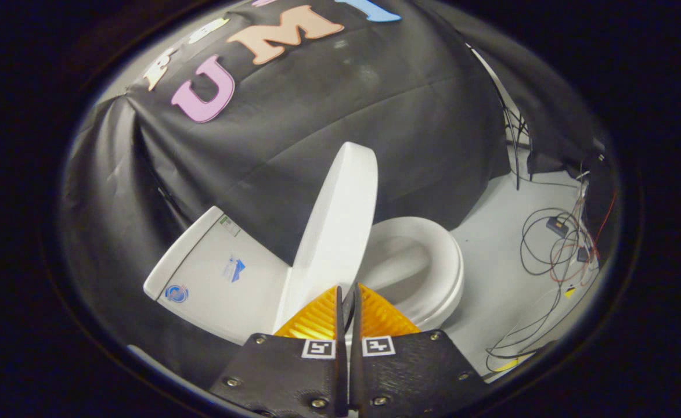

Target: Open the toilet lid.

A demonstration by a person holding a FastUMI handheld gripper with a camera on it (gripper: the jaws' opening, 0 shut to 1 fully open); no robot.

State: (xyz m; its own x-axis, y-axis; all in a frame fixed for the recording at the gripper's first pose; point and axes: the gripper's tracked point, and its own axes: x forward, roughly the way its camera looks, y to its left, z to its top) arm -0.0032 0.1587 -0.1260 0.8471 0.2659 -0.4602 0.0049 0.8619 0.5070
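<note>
While the toilet lid (337, 226) is raised near upright just ahead of the jaws, its lower edge is seen entering the narrow gap between them; whether it is pinched cannot be told. Beyond, to the right, the seat (433, 273) is exposed. Cables (555, 255) are strewn across the floor (491, 244).

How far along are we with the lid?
Mostly done: the lid stands raised off the seat, nearly upright beside the tank, bowl exposed. In hand: the gripper has its jaws nearly closed at the lid's lower edge; whether they pinch it is unclear. Left: lean the lid back and let go.
</note>
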